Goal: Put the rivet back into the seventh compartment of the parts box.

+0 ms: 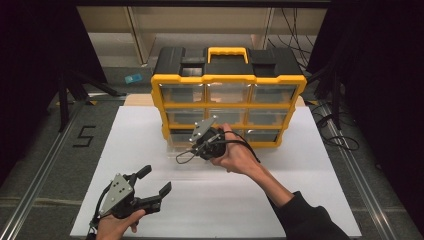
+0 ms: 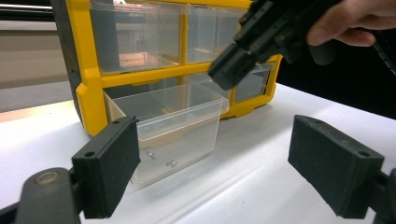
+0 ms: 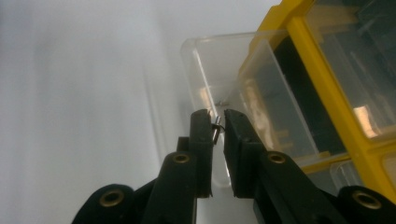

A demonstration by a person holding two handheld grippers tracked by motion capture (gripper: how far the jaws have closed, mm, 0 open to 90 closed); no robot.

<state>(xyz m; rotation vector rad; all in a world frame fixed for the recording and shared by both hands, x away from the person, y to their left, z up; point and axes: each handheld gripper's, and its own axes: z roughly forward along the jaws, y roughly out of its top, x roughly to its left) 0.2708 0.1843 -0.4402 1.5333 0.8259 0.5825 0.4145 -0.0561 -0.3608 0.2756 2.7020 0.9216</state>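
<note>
Drawer point(image 2: 177, 126) of clear plastic, pulled out of yellow organizer point(image 1: 228, 97), holds perhaps two screws point(image 2: 171, 163). Right gripper point(image 3: 218, 125) pinches a small screw point(image 3: 216, 132); left gripper point(image 1: 156, 182) gapes wide, empty.

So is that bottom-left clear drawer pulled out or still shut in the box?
Pulled out. The clear drawer juts forward from the yellow organiser onto the white table, with a few small screws lying inside.
</note>
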